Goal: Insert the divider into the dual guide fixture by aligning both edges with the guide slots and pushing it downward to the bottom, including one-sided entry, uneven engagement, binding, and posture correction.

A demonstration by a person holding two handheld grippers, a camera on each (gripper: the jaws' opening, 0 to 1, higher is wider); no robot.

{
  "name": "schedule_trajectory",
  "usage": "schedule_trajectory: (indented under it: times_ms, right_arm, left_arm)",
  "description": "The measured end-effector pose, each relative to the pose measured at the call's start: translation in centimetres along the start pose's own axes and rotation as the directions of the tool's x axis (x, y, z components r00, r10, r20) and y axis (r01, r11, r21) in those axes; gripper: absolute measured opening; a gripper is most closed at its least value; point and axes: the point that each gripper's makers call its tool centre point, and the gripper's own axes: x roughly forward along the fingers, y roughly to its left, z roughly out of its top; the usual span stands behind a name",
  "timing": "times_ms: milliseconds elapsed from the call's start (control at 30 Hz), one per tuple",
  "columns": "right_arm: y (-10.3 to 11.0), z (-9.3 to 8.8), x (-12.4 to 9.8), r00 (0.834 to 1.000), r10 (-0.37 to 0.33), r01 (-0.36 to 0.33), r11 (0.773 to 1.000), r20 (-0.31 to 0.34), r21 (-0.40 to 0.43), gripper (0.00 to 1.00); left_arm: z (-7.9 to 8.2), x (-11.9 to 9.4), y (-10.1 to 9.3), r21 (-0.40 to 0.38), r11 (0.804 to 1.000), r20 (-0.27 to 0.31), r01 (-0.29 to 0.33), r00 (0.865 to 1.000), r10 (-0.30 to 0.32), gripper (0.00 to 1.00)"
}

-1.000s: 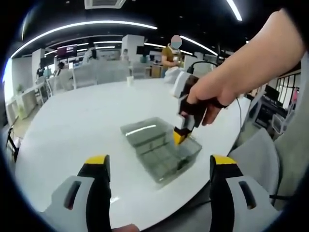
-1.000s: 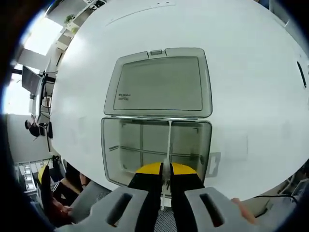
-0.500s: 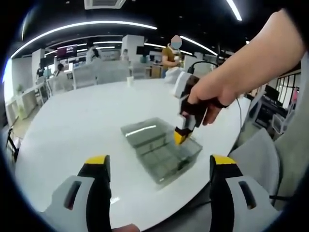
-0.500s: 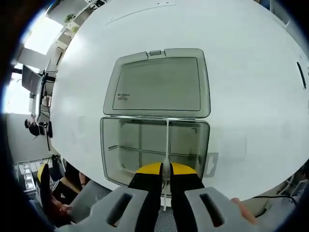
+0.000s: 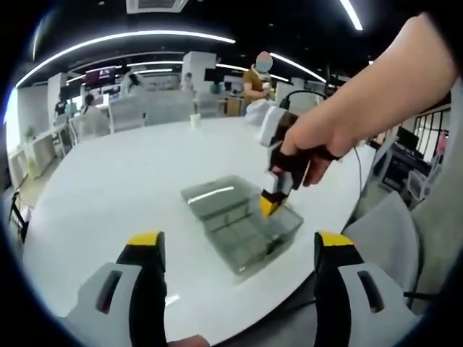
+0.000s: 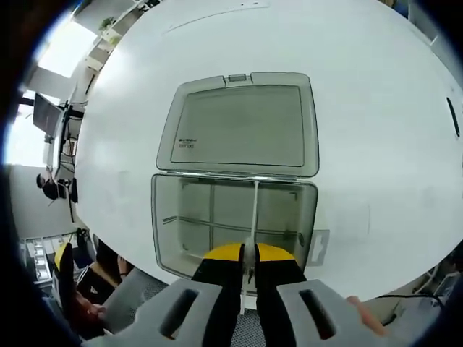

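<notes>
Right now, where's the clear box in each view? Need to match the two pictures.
Left gripper view: the clear box sits just right of centre on the white table, under the right tongs.
Right gripper view: the box is centre, seen from above, lid laid open beyond it, the tongs shut on a thin divider.
Shared landmark: the right tongs' yellow tips at the box's edge.
</notes>
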Motion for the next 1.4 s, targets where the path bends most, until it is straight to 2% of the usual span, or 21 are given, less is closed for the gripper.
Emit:
schedule_trajectory:
  times_ms: [433, 933, 1400]
  right_arm:
    - [-0.15, 0.50, 0.21, 1.000, -0.005, 0.005, 1.000, -0.011, -0.015, 0.00]
    - [-0.27, 0.30, 0.45, 1.000, -0.001, 0.001, 1.000, -0.008, 0.000, 0.00]
    - [-0.24, 0.38, 0.85, 1.000, -0.019, 0.019, 0.999, -0.009, -0.034, 0.00]
  left_arm:
    - [0.10, -0.03, 0.18, 0.007, 1.000, -0.003, -0.002, 1.000, 0.002, 0.83]
    - [0.22, 0.14, 0.20, 0.004, 1.000, -0.002, 0.001, 1.000, -0.001, 0.82]
    - [0.04, 0.09, 0.26, 0.001, 1.000, -0.004, -0.001, 1.000, 0.001, 0.83]
